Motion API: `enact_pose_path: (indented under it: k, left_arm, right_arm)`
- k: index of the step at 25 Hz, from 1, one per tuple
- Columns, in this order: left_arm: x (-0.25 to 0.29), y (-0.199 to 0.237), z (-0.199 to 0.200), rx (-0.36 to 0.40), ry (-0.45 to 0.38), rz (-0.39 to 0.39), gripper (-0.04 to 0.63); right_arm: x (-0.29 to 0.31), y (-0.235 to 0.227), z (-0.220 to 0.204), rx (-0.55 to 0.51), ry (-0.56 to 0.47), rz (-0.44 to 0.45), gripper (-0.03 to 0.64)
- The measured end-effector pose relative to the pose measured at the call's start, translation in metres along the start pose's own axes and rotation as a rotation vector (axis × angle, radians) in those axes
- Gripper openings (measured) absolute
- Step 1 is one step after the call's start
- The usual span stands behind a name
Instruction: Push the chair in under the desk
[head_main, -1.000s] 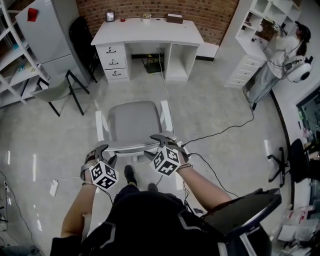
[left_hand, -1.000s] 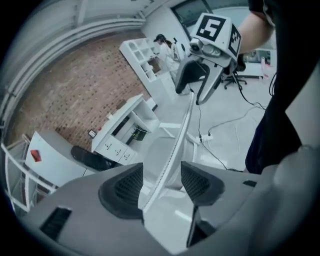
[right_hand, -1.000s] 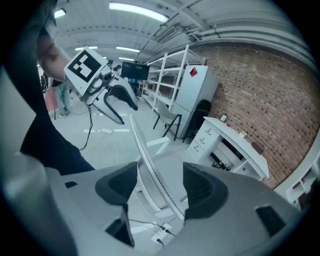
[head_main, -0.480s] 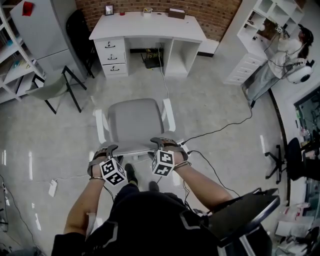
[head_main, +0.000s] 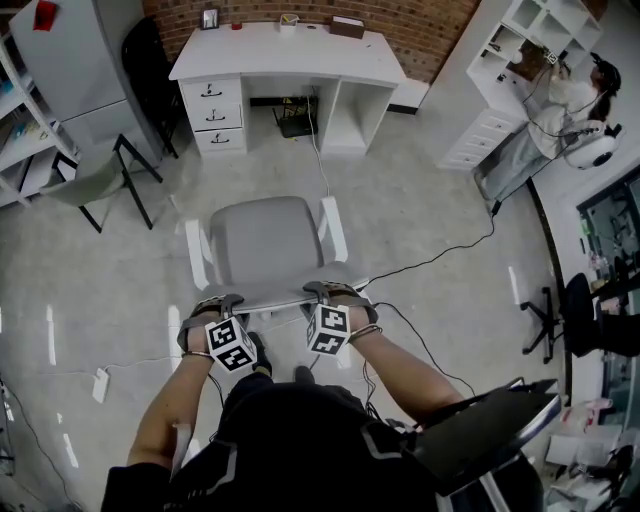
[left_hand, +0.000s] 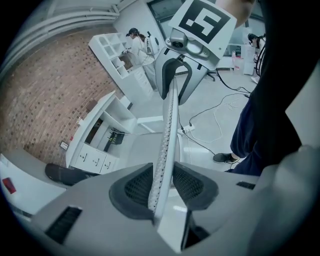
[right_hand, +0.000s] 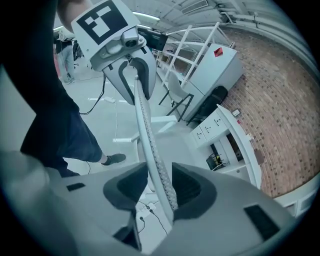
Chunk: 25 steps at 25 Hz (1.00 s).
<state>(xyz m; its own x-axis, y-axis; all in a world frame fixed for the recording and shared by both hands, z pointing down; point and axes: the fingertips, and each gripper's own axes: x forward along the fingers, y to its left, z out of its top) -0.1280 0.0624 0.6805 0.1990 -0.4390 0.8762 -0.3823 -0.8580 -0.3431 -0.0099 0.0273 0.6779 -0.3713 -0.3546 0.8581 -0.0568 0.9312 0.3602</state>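
A grey office chair (head_main: 265, 245) with white armrests stands on the floor, facing the white desk (head_main: 285, 50) at the far wall, well short of it. Its thin mesh backrest (head_main: 270, 297) is nearest me. My left gripper (head_main: 222, 302) sits on the backrest's left top edge, my right gripper (head_main: 325, 292) on the right. In the left gripper view the backrest (left_hand: 167, 125) runs between the closing jaws of the left gripper (left_hand: 162, 187), pads against it. In the right gripper view the right gripper (right_hand: 160, 192) is closing likewise on the backrest (right_hand: 145, 125).
The desk has drawers (head_main: 215, 110) at its left and a knee space (head_main: 290, 110) with a black item and a cable. A grey folding chair (head_main: 95, 180) stands left, white shelving (head_main: 510, 70) and a person (head_main: 560, 100) right. Cables (head_main: 430, 260) cross the floor.
Both grippers have moved onto the backrest's top edge and their jaws have narrowed around it. The chair stands in the same spot; the view has shifted slightly.
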Motion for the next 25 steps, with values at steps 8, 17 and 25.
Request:
enact_pose_path:
  k: [8, 17, 25]
  left_arm:
    - [0.016, 0.026, 0.005, 0.006, 0.006, -0.053, 0.121]
    - [0.027, 0.049, 0.000, 0.022, 0.007, -0.106, 0.121]
    - [0.038, 0.082, -0.002, 0.040, 0.016, -0.102, 0.126]
  right_arm:
    - [0.013, -0.028, -0.001, 0.013, 0.021, -0.012, 0.153]
    - [0.025, -0.044, 0.005, 0.043, 0.027, -0.005, 0.160]
    - [0.039, -0.067, 0.012, 0.060, 0.040, -0.018, 0.153]
